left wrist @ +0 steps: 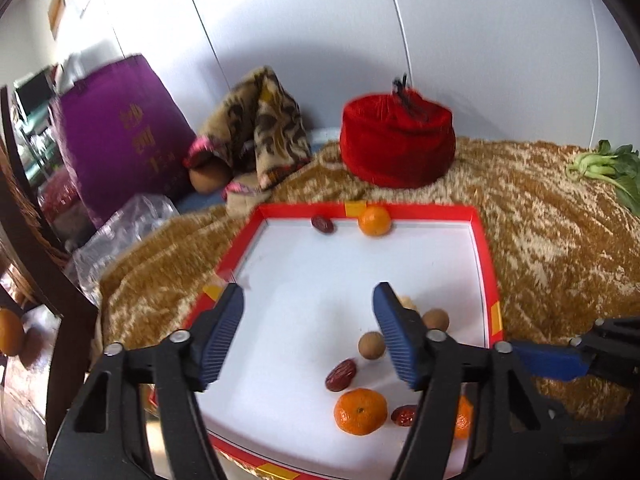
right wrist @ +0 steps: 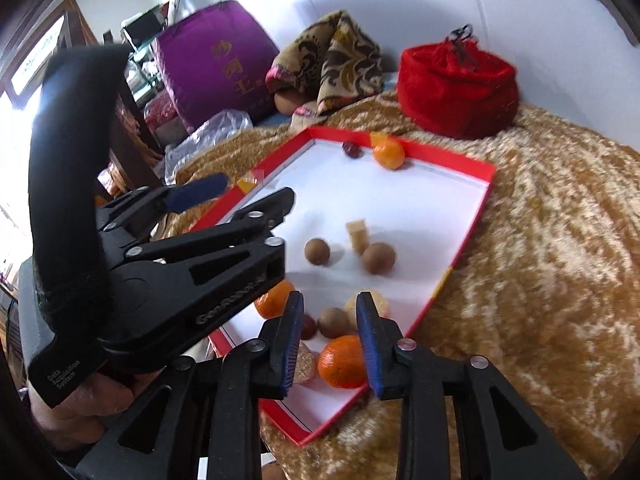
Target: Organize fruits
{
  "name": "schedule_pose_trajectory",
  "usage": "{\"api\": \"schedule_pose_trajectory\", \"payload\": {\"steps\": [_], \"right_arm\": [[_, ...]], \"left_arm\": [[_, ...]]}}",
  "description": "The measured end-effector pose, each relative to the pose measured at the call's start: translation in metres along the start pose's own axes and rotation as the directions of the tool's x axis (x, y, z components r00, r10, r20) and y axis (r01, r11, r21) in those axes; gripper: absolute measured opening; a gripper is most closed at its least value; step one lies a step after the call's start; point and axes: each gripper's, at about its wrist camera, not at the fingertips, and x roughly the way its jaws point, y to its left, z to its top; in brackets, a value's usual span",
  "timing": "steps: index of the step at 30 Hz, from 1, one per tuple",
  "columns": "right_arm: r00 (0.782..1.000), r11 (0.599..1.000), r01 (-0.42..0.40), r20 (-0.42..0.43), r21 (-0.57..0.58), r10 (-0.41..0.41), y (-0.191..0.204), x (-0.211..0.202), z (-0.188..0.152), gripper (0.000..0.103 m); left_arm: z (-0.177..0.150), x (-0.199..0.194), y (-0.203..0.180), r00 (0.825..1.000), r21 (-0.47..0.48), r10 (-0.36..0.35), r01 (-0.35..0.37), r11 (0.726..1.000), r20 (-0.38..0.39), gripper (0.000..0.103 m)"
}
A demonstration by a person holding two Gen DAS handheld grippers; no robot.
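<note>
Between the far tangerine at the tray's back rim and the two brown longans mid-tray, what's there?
Only bare white tray floor separates the far tangerine from the longans, seen in the right wrist view.

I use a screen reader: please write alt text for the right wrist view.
The right gripper hangs open over a tangerine in a red-rimmed white tray of mixed fruit on a golden blanket; the left gripper enters from the left.

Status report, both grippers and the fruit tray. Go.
Left gripper open over the red-rimmed white tray, holding nothing. Right gripper open around the near orange mandarin, not clamped. Brown longans, red dates crowd close.
</note>
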Motion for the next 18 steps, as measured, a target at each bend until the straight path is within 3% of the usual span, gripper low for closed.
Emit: {"api": "schedule_pose_trajectory", "payload": {"steps": [1, 5, 8, 11, 14, 18], "right_arm": [[1.000, 1.000, 0.001, 0.014, 0.010, -0.001, -0.003, -0.007, 0.001, 0.031], [0.995, 0.999, 0.035, 0.089, 0.026, -0.037, -0.012, -0.035, 0.005, 0.032], [0.983, 0.996, 0.080, 0.163, 0.028, -0.084, -0.011, -0.060, 0.004, 0.040], [0.963, 0.993, 0.117, 0.243, 0.011, -0.116, -0.003, -0.086, -0.001, 0.044], [0.937, 0.986, 0.164, 0.314, -0.004, -0.155, 0.004, -0.111, -0.009, 0.055], [0.911, 0.986, 0.160, 0.379, 0.039, -0.163, 0.005, -0.139, -0.028, 0.058]], "left_arm": [[0.001, -0.006, -0.002, 1.000, 0.007, 0.019, -0.020, 1.000, 0.017, 0.085], [0.004, -0.034, -0.007, 0.993, 0.011, 0.076, -0.078, 0.997, 0.090, 0.085], [0.005, -0.053, -0.005, 0.992, -0.018, 0.082, -0.080, 0.997, 0.099, 0.086], [-0.001, -0.079, 0.001, 0.993, -0.094, 0.064, -0.054, 0.994, 0.097, 0.088], [-0.006, -0.100, 0.012, 0.995, -0.159, 0.052, -0.039, 0.986, 0.082, 0.088], [-0.015, -0.136, 0.031, 0.980, -0.225, 0.151, -0.119, 0.967, 0.133, 0.088]]}}
